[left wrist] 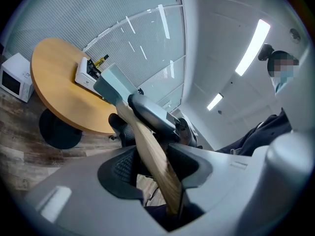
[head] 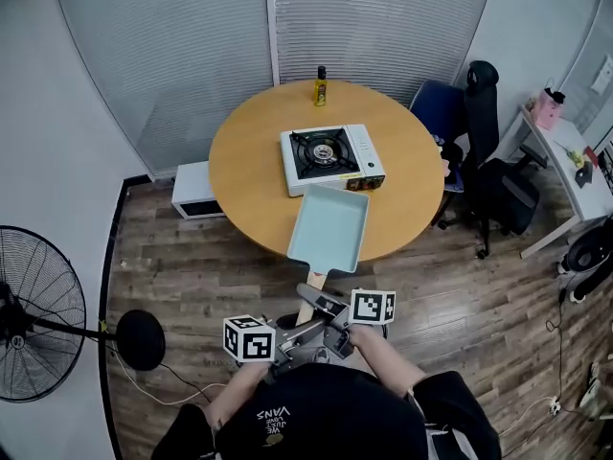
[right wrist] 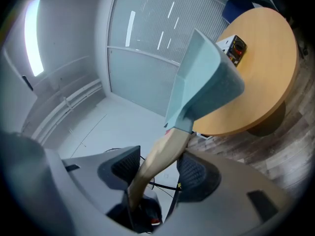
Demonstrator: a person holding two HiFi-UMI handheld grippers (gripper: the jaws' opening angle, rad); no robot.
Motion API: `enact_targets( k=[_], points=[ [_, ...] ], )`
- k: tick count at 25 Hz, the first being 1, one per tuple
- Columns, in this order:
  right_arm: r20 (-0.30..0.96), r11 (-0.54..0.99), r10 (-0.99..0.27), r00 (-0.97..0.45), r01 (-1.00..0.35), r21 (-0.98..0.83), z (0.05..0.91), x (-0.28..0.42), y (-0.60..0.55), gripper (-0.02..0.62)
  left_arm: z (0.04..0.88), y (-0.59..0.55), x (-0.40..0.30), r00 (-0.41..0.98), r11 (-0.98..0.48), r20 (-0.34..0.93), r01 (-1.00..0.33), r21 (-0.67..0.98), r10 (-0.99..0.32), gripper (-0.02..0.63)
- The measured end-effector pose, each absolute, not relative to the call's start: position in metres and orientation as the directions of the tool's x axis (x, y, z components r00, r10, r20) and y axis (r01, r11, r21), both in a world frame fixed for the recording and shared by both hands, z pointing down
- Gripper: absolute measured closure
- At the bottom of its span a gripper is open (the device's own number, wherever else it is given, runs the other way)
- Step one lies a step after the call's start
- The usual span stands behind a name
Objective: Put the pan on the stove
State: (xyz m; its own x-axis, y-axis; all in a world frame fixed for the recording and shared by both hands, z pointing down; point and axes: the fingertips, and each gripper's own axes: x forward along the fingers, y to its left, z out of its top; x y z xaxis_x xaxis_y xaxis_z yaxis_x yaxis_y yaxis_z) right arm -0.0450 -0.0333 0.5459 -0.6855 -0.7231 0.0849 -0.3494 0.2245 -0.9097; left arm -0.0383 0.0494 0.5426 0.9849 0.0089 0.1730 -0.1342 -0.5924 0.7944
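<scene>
Black top (head: 316,418); grey left gripper (left wrist: 156,170), right gripper (right wrist: 156,170)

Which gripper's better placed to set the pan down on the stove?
Probably right: the right gripper clamps the wooden handle closer to the pan than the left gripper; the stove lies just ahead.

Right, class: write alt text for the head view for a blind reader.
A person, seen from above, holds a pale blue pan by its wooden handle in the left hand-held gripper and right hand-held gripper, over the near edge of a round table bearing a stove.
</scene>
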Motion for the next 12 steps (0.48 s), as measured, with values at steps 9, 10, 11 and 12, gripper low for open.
enact_targets(
  k=[9, 10, 11, 12],
  points=[
    [0.083, 0.234, -0.708, -0.701, -0.345, -0.909, 0.545, -0.013, -0.051, 0.377, 0.542, 0.031, -0.004, 0.984, -0.589, 0.179, -0.152, 0.794, -0.013, 0.433],
    [0.08, 0.234, -0.71, -0.7, -0.342, -0.91, 0.546, -0.011, -0.054, 0.377, 0.543, 0.028, -0.002, 0.984, -0.587, 0.178, -0.153, 0.795, -0.015, 0.433],
    [0.08, 0.234, -0.71, -0.7, -0.342, -0.91, 0.548, -0.008, -0.057, 0.377, 0.544, 0.026, 0.0, 0.984, -0.583, 0.176, -0.152, 0.798, -0.016, 0.433],
    [0.085, 0.235, -0.708, -0.701, -0.347, -0.908, 0.549, -0.007, -0.06, 0.377, 0.545, 0.023, 0.002, 0.984, -0.58, 0.175, -0.152, 0.801, -0.016, 0.433]
  ],
)
